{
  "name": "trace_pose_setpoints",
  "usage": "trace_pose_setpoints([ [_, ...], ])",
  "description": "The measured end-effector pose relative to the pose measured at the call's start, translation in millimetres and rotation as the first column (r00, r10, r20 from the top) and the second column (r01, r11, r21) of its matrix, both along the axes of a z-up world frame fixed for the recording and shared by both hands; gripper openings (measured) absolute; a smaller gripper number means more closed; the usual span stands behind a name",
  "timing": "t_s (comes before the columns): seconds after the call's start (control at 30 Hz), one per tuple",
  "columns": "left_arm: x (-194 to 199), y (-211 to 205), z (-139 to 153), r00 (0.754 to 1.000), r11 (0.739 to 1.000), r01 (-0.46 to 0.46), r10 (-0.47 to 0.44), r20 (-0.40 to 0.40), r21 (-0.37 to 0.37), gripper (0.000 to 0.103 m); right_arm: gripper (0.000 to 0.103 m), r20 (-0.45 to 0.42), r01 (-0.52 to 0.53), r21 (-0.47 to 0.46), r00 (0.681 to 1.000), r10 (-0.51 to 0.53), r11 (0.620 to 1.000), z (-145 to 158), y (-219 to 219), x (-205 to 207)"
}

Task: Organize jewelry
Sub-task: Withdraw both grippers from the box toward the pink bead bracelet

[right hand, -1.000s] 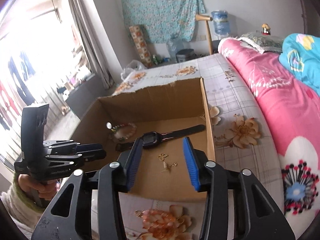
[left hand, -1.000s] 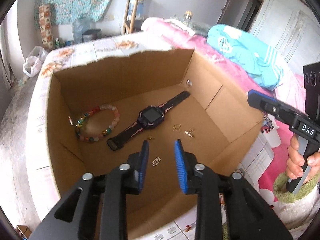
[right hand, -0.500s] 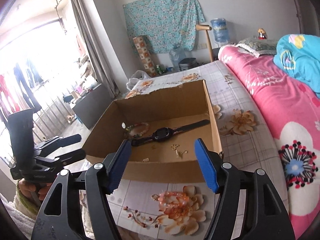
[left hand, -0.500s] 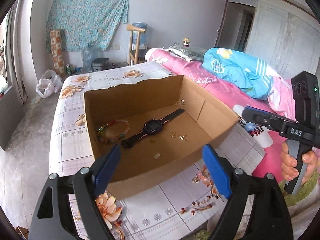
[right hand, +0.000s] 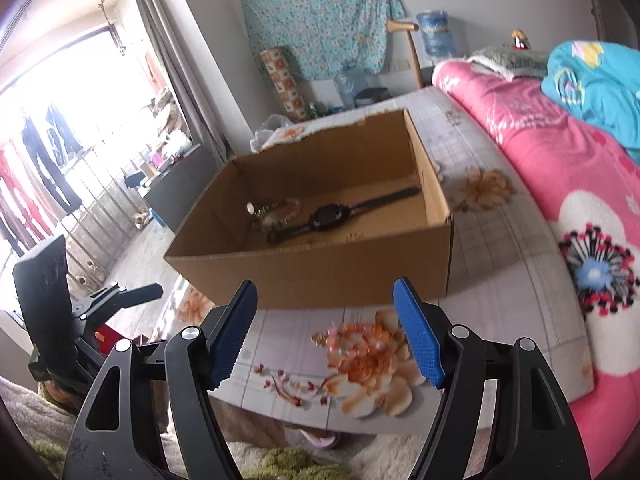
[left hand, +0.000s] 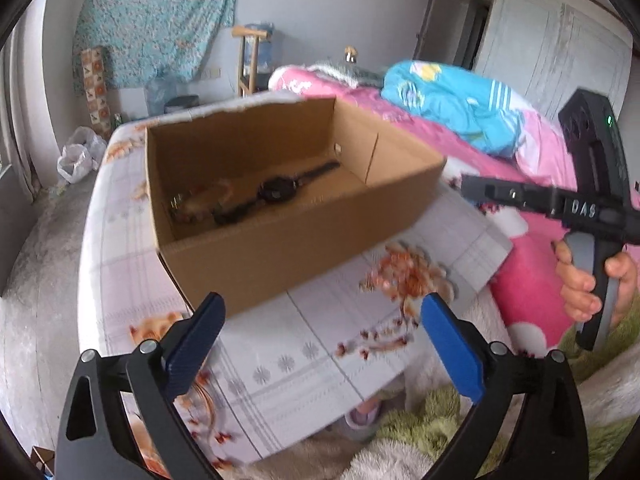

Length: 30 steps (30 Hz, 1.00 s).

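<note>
Fingers spread wide on both sides: the left hand-held gripper (left hand: 320, 344) was released and carried nothing, and the right hand-held gripper (right hand: 326, 330) was the same. A second earlier both sat half-closed right over the cardboard box (left hand: 304, 240); now both had backed out and away, low in their frames, above the flowered surface (left hand: 328, 352). That looked like a drop finished and the sorting near its end, or a pause before another pick. In the centre of both frames, beyond the fingertips and well apart from them, the box held the black watch (right hand: 326, 214) lying across its floor, with the bead bracelet (right hand: 280, 210) just beside it toward the left wall. Small gold pieces near the front wall were too blurred to make out.
</note>
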<state>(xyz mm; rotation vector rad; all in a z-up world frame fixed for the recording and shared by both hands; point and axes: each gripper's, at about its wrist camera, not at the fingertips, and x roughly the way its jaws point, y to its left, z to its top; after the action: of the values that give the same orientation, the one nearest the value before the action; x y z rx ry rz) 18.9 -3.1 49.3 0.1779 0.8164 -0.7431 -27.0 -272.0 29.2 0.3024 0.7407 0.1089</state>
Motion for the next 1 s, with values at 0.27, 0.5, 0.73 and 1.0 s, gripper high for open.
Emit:
trace_pose_setpoints([
  [0.27, 5.6, -13.7, -49.0, 0.999, 0.993, -0.024, 0.028, -0.039, 0.112, 0.097, 0.068, -0.048, -0.005, -0.063, 0.999, 0.002, 0.998, -10.5, 11.0, 3.5],
  [0.5, 25.7, -12.1, -86.4, 0.991, 0.98, -0.086, 0.103, -0.087, 0.179, 0.097, 0.068, -0.078, -0.02, -0.073, 0.997, 0.015, 0.997, -20.3, 20.1, 7.5],
  [0.73, 34.9, -15.1, -95.4, 0.988, 0.972, -0.123, 0.139, -0.068, 0.2, 0.097, 0.068, -0.114, -0.033, -0.066, 0.993, 0.025, 0.997, -31.4, 24.2, 13.2],
  [1.0, 36.7, -30.7, -100.1, 0.988, 0.963, -0.134, 0.148, -0.044, 0.233, 0.097, 0.068, -0.135, -0.034, -0.045, 0.99, 0.027, 0.998, -39.0, 24.1, 17.8],
])
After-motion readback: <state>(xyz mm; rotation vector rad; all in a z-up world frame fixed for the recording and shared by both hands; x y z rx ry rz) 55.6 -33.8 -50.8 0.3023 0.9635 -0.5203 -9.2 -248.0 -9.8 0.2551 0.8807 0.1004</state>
